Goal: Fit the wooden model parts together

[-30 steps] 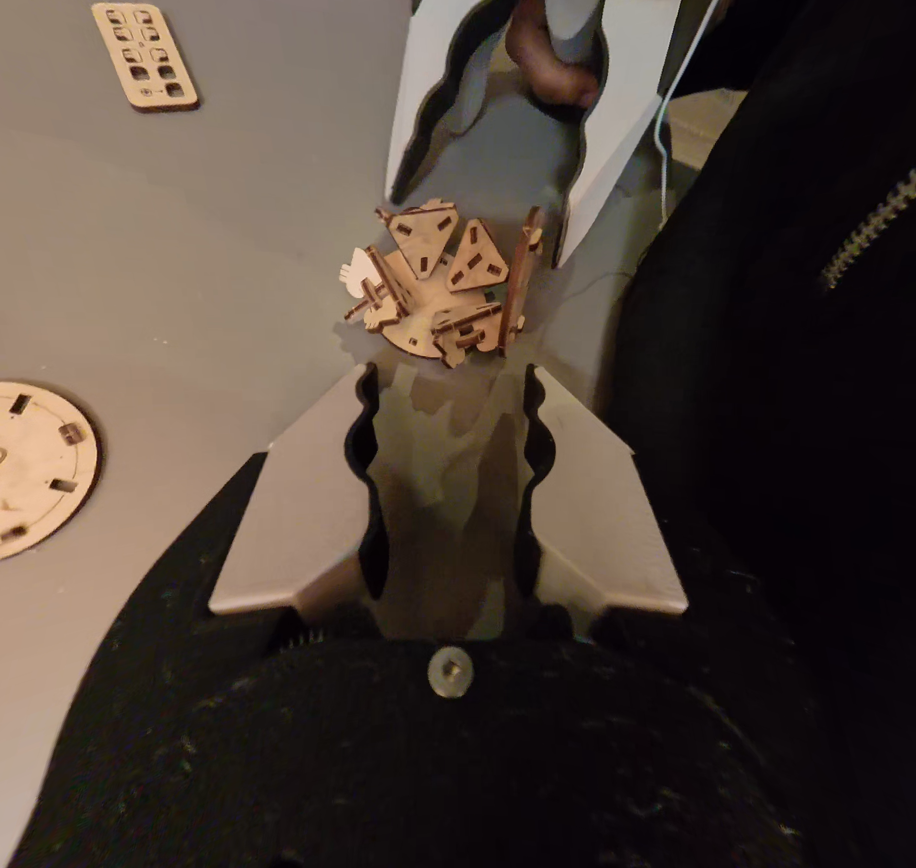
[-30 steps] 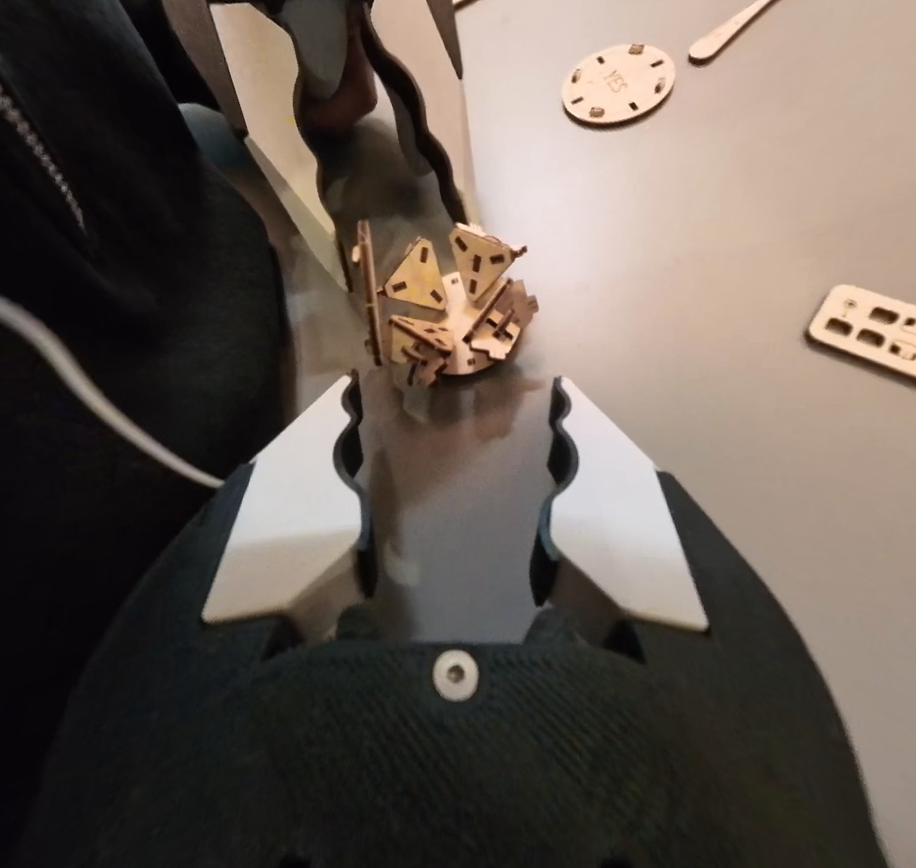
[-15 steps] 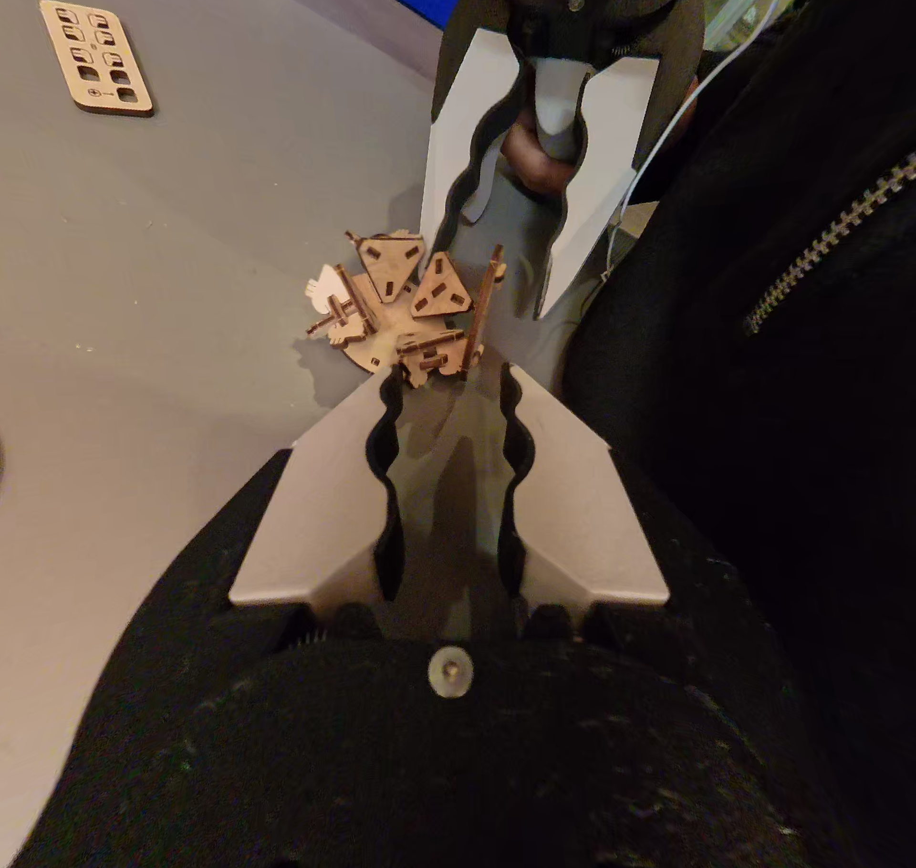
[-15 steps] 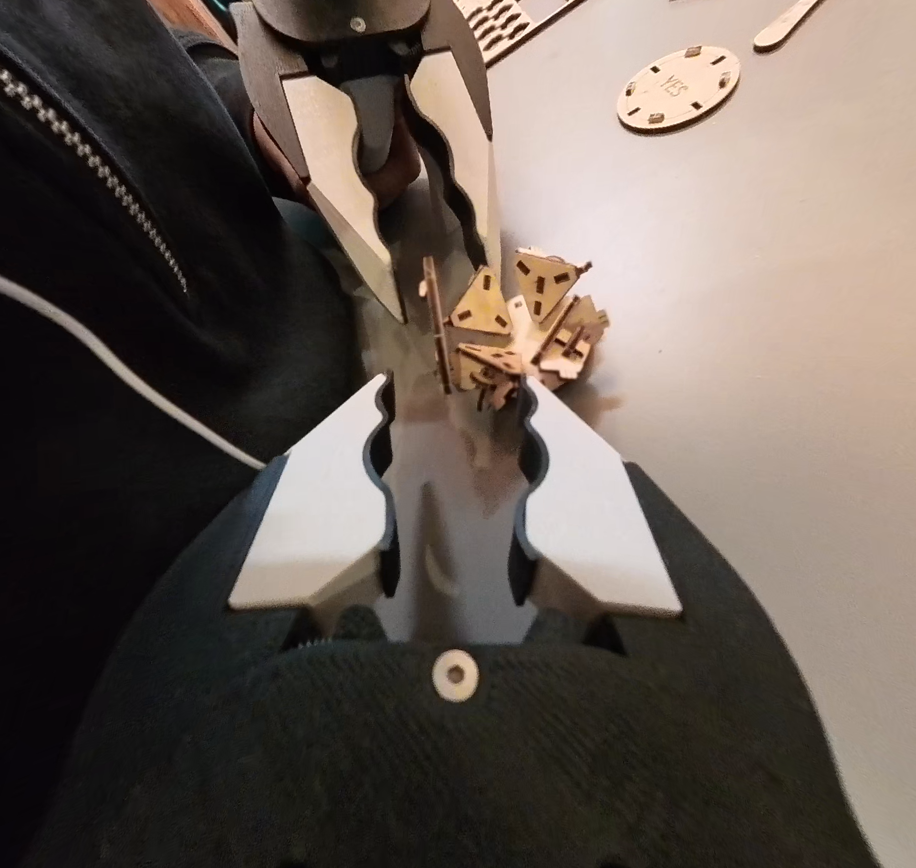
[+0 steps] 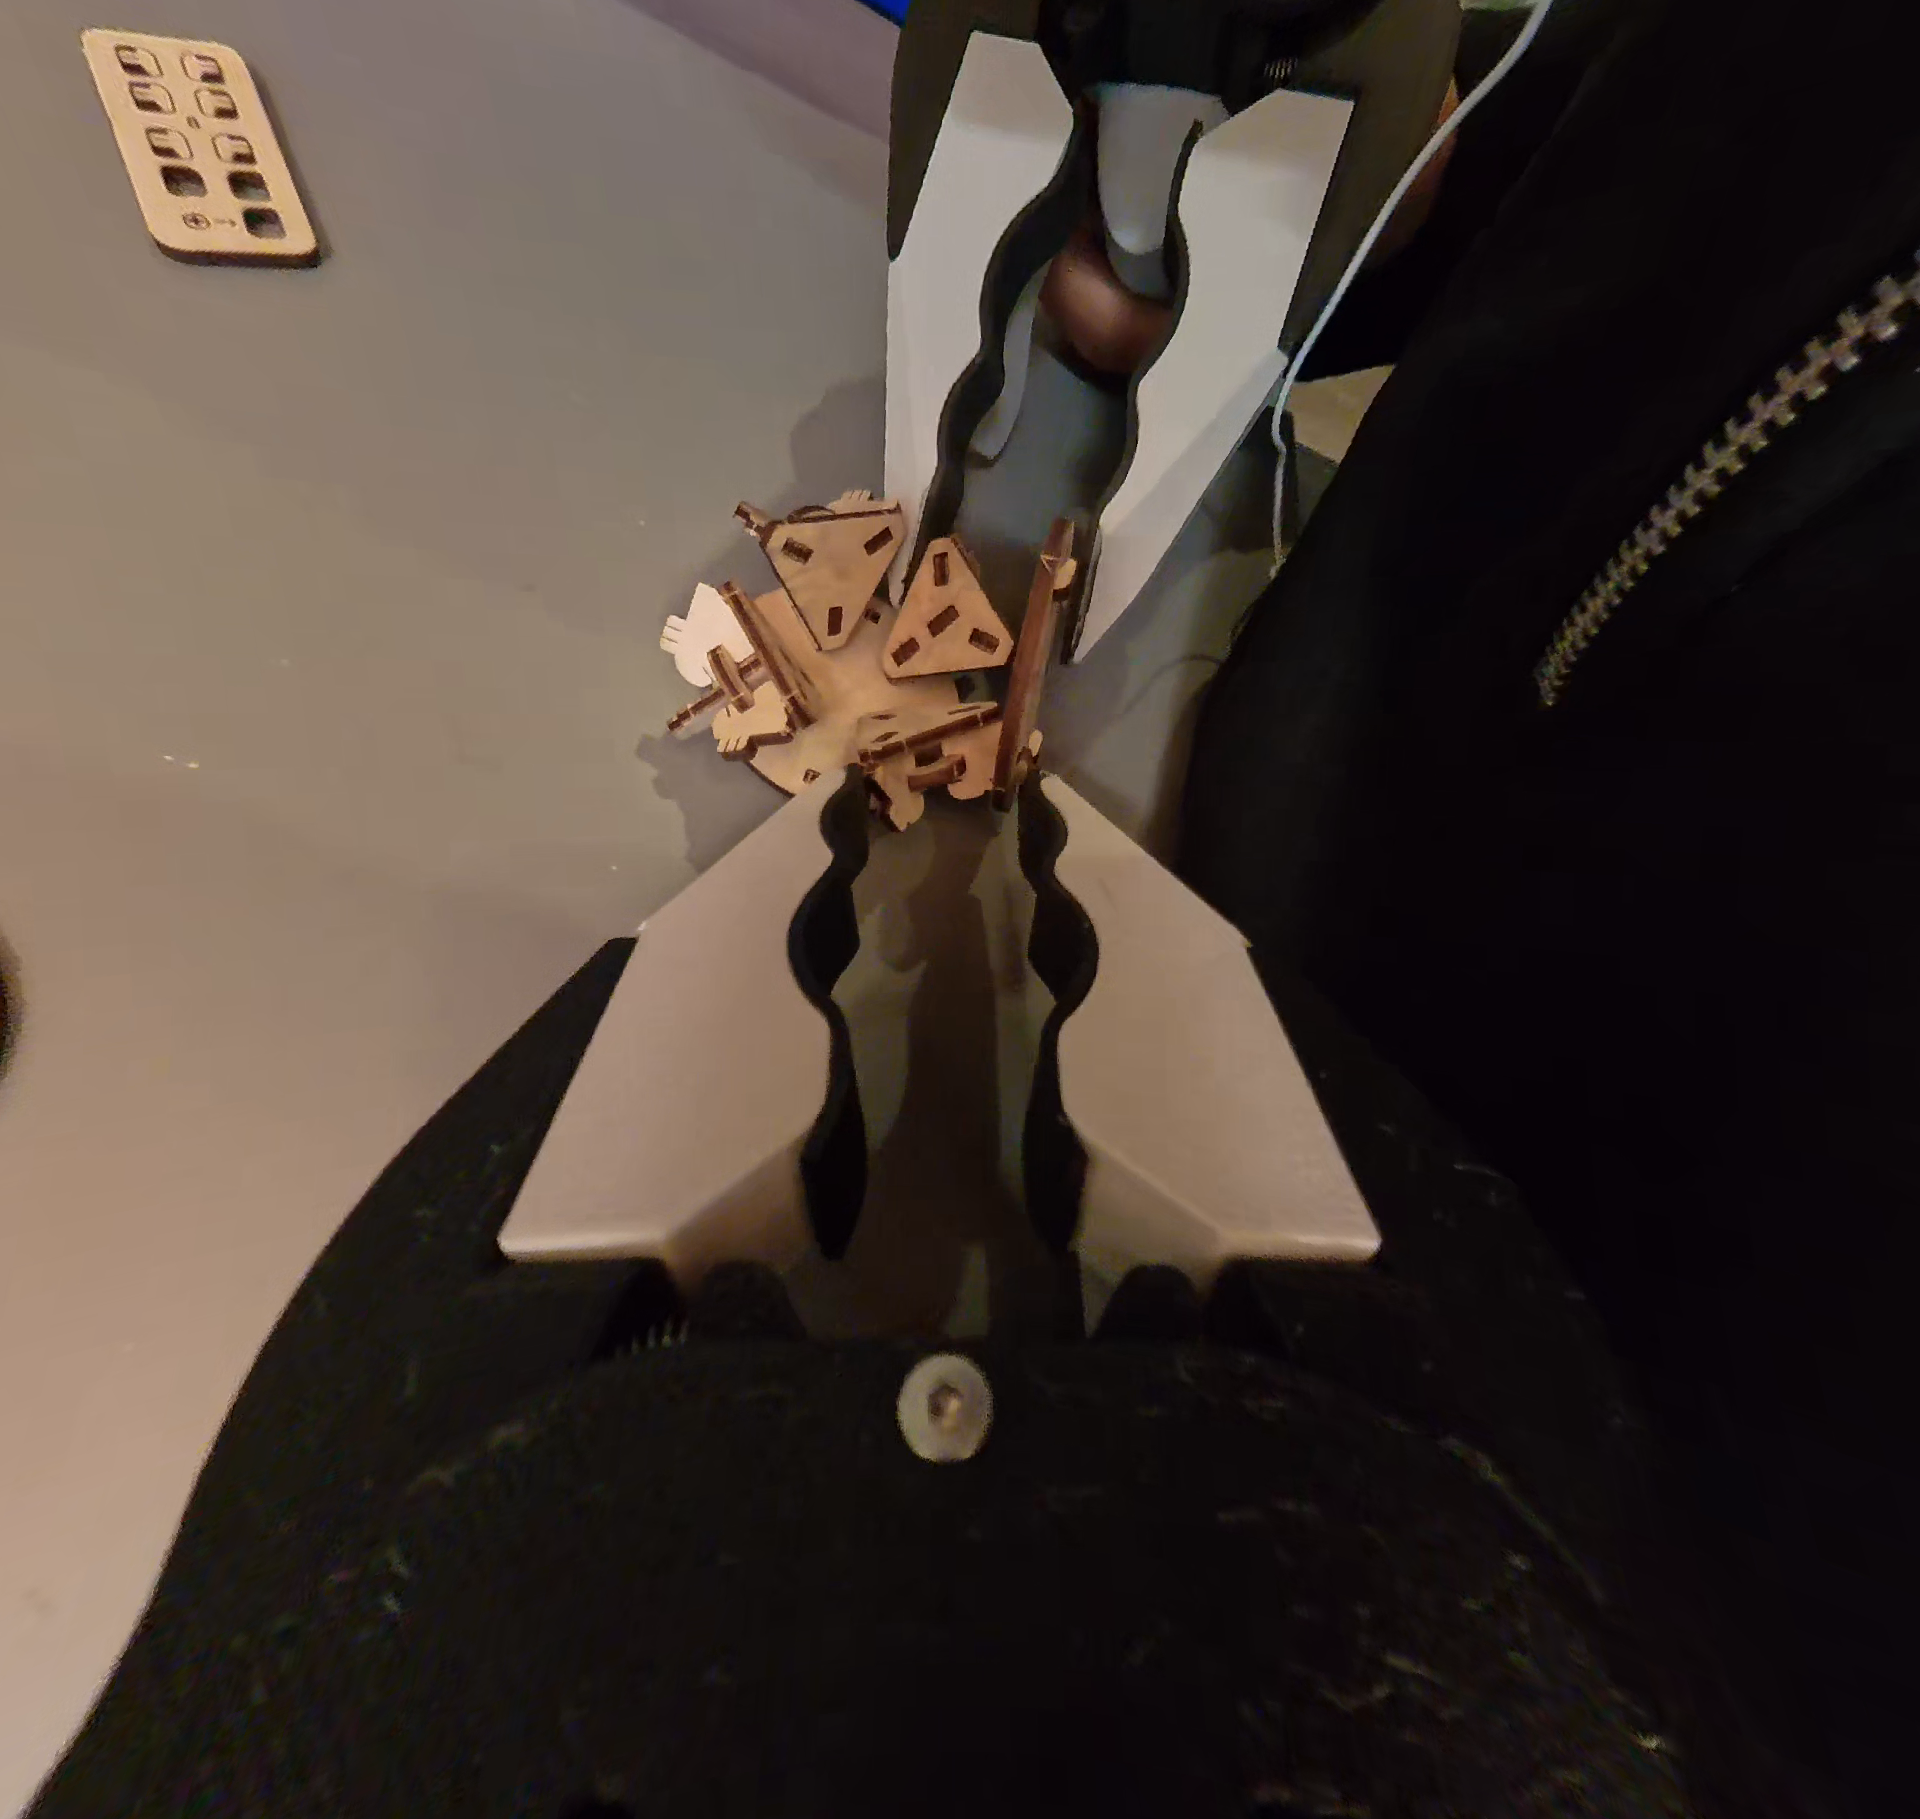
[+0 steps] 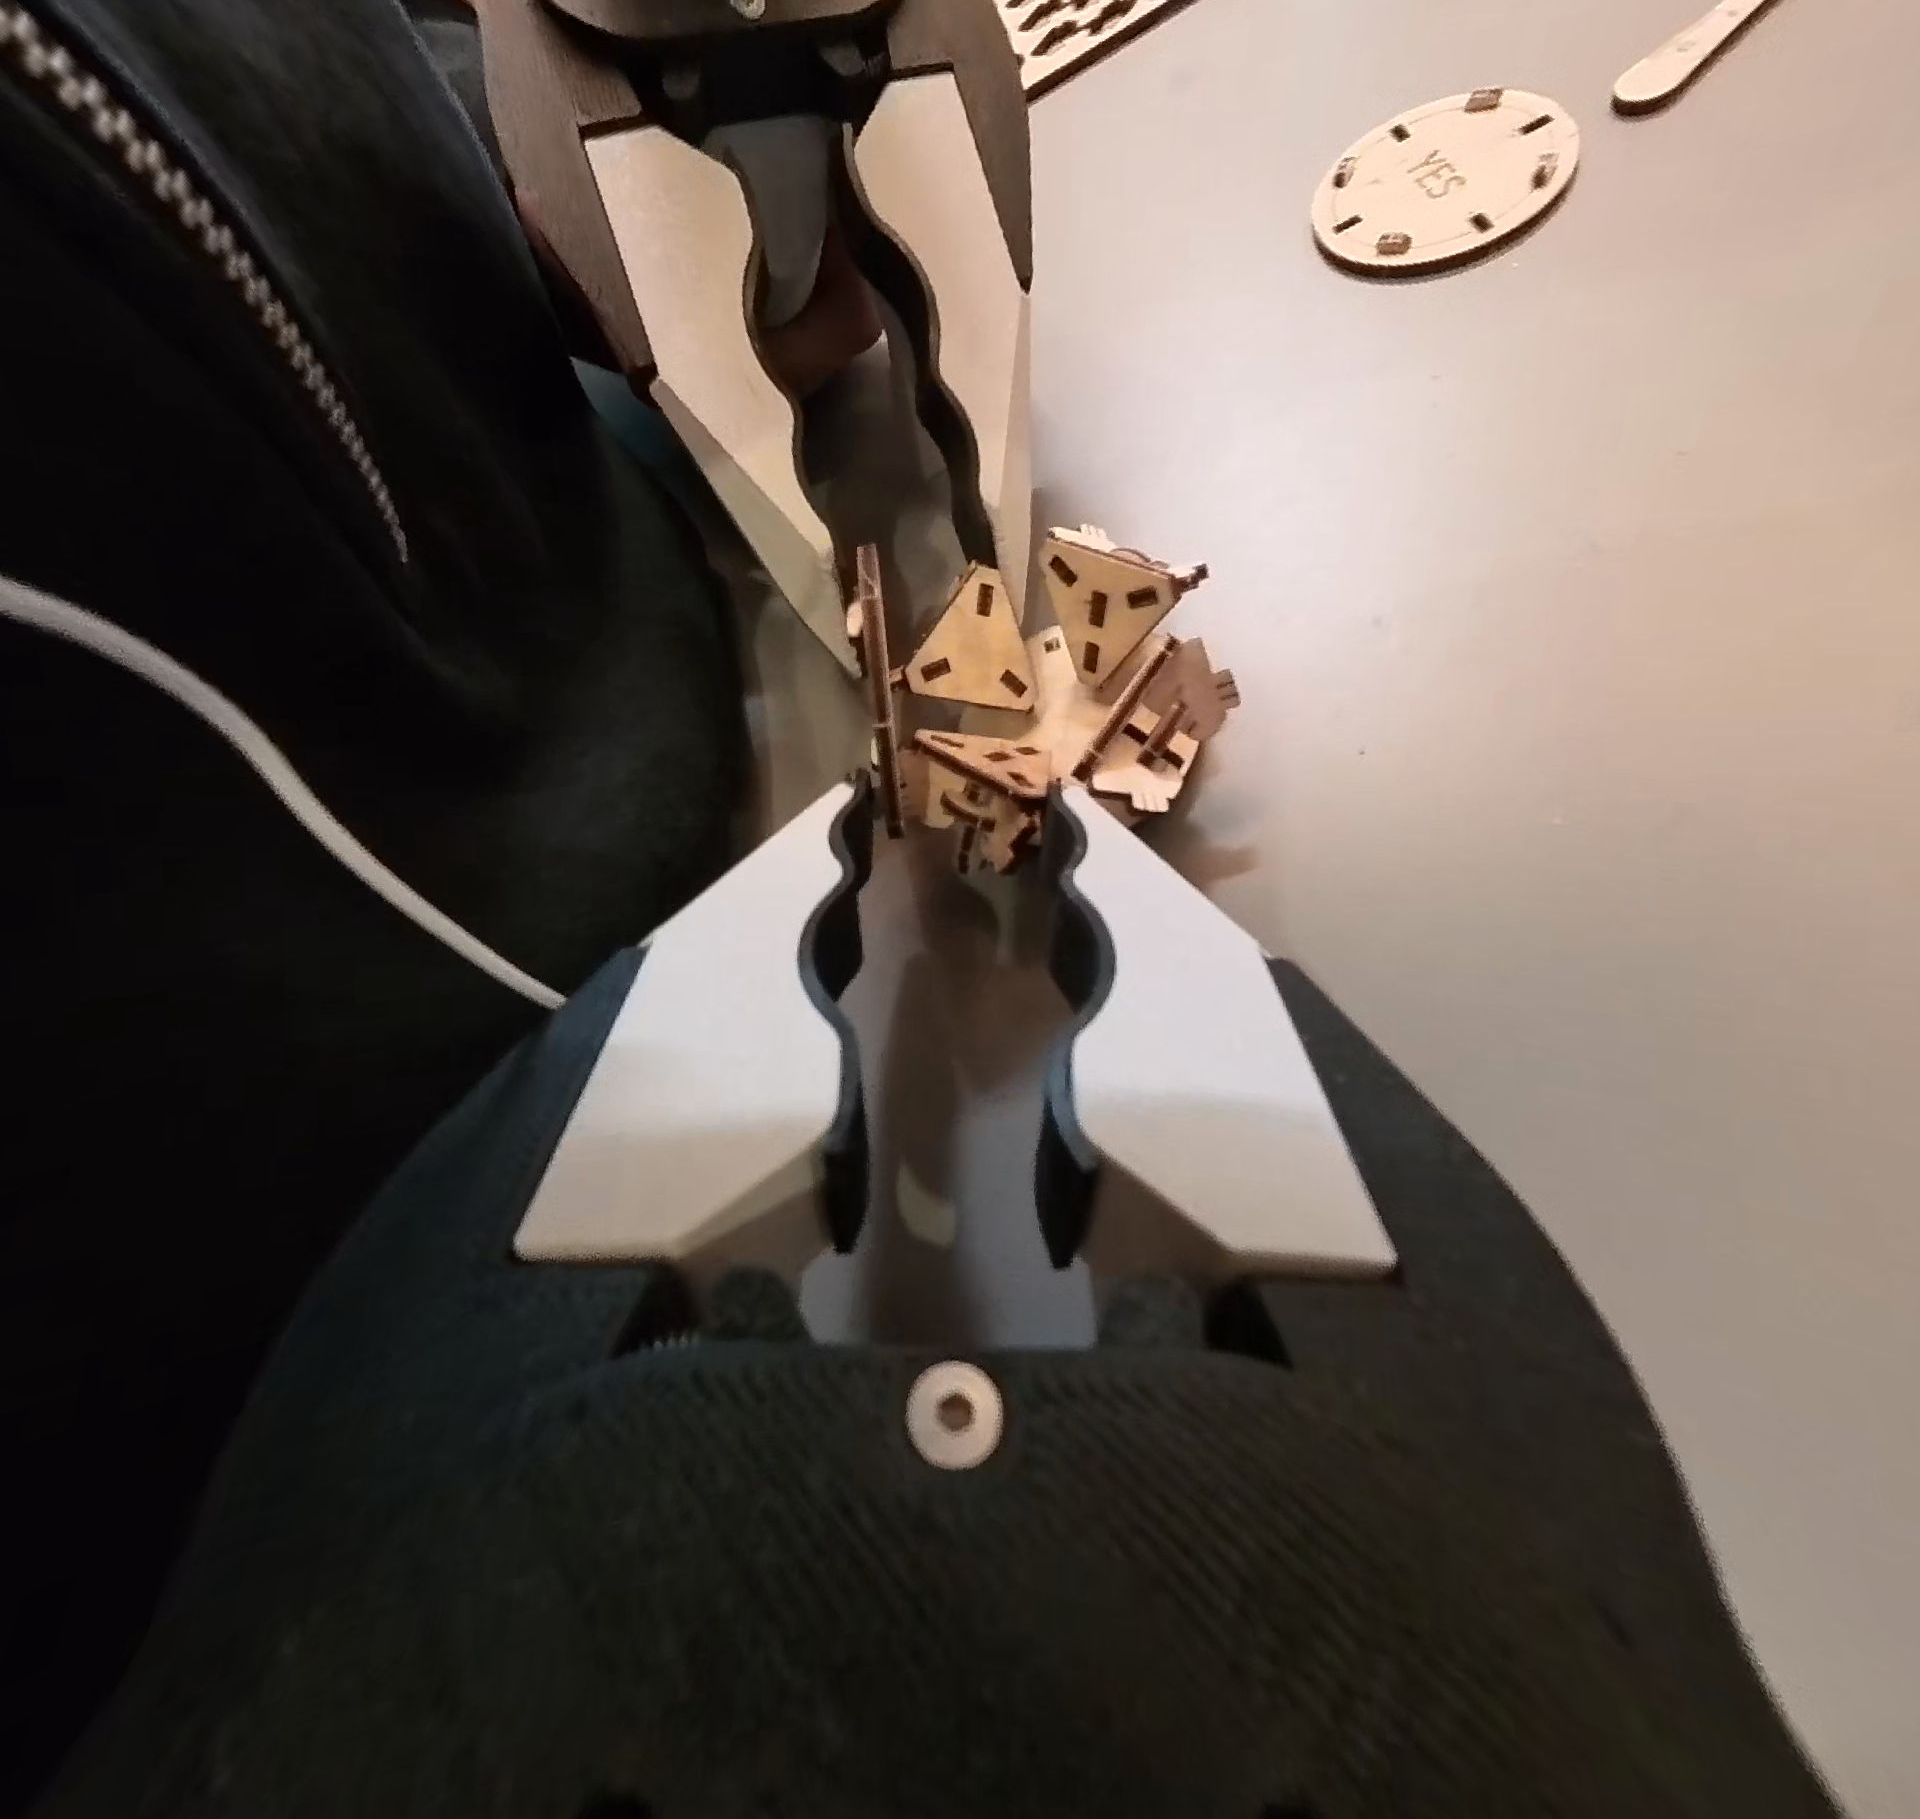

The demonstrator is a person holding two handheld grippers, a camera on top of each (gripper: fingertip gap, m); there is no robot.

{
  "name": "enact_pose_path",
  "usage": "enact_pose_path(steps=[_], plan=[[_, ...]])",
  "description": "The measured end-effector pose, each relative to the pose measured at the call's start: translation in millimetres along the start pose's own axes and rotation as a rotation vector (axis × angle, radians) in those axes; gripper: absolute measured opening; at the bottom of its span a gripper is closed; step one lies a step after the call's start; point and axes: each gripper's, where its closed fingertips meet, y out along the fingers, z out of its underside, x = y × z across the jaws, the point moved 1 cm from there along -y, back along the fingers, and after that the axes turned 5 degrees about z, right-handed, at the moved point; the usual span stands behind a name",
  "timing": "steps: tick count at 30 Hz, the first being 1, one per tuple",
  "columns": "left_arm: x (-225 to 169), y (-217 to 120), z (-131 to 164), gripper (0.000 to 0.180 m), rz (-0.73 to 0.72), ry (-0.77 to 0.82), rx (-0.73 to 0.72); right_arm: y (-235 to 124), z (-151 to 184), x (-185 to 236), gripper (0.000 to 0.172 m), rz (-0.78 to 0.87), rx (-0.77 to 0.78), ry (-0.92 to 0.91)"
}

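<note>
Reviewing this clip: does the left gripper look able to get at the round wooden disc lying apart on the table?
Probably yes. The left gripper is at the wooden assembly, and bare grey table separates it from the disc.

My left gripper (image 5: 940,798) and right gripper (image 6: 961,813) face each other across the slotted plywood assembly (image 5: 862,668) on the grey table (image 5: 468,522); a perforated plywood card (image 5: 208,148) lies far left.

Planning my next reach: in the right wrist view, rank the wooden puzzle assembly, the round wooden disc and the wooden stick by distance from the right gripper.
1. Wooden puzzle assembly, at the right gripper's fingertips, centre.
2. Round wooden disc, farther off, upper right on the table.
3. Wooden stick, beyond the disc, near the top right corner.
</note>
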Motion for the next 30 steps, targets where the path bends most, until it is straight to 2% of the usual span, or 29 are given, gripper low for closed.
enact_pose_path(steps=[5, 30], plan=[[-0.4, 5.9, 5.8, 0.025, -0.028, 0.034, 0.058, -0.3, 0.5, 0.4, 0.031, -0.012, 0.009, -0.037], [-1.5, 6.6, 7.1, 0.024, -0.037, 0.060, 0.067, 0.1, 3.1, 0.3, 0.031, -0.055, 0.049, -0.126]])
